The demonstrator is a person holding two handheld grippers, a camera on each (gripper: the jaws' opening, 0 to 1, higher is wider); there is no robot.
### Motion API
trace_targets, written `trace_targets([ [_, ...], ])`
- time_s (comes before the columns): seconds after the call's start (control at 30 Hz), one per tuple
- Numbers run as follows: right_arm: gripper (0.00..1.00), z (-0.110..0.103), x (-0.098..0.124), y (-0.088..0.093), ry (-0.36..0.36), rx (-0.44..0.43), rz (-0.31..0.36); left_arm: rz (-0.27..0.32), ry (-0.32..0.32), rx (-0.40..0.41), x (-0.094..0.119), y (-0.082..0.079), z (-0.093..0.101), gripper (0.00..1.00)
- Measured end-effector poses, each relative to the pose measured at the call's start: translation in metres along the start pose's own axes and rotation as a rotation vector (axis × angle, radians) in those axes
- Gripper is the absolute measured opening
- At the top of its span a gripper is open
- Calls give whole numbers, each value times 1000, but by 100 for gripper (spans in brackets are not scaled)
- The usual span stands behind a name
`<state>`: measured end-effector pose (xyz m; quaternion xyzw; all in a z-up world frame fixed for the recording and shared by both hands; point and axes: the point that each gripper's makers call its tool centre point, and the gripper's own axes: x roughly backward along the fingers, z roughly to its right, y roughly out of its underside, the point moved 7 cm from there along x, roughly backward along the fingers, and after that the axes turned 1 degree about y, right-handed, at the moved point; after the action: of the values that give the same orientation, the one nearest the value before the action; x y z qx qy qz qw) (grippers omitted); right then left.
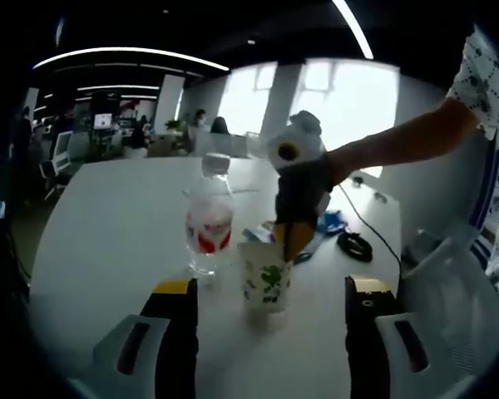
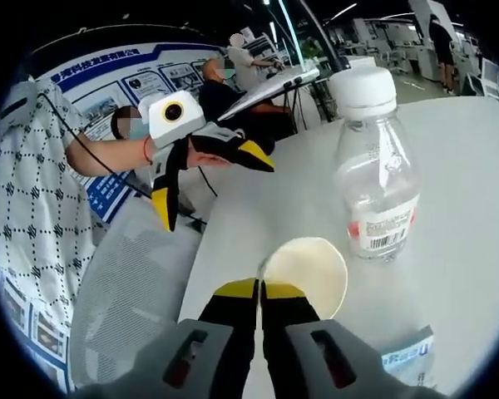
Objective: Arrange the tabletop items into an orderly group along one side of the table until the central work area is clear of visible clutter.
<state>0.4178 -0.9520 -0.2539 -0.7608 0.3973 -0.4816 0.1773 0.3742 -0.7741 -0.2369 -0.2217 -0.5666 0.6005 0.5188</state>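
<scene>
In the left gripper view, the left claw stands with its two yellow-tipped jaws wide apart over the white desk, holding nothing. Just beyond, between the jaws, a paper cup with a green leaf print stands upright on the desk. The right claw reaches down from above and pinches the cup's rim on its far side. To the left of the cup and just beside it stands a clear plastic water bottle with a red and white label and a white cap. Behind the cup lies a blue and white packet, and further right a black coiled cable rests near the desk's edge.

In the right gripper view, the right claw has its jaws pressed together on the near rim of the cup. The bottle stands just past it, and the packet lies at lower right. The left claw hangs open beyond the desk's edge.
</scene>
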Motion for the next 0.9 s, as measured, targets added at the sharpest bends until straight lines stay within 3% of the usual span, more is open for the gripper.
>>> trace_targets([
  [0.43, 0, -19, 16, 0, 32, 15, 42, 3, 11, -12, -2, -4, 3, 67],
  [0.9, 0, -31, 56, -2, 179, 55, 109, 10, 20, -20, -2, -8, 6, 66],
])
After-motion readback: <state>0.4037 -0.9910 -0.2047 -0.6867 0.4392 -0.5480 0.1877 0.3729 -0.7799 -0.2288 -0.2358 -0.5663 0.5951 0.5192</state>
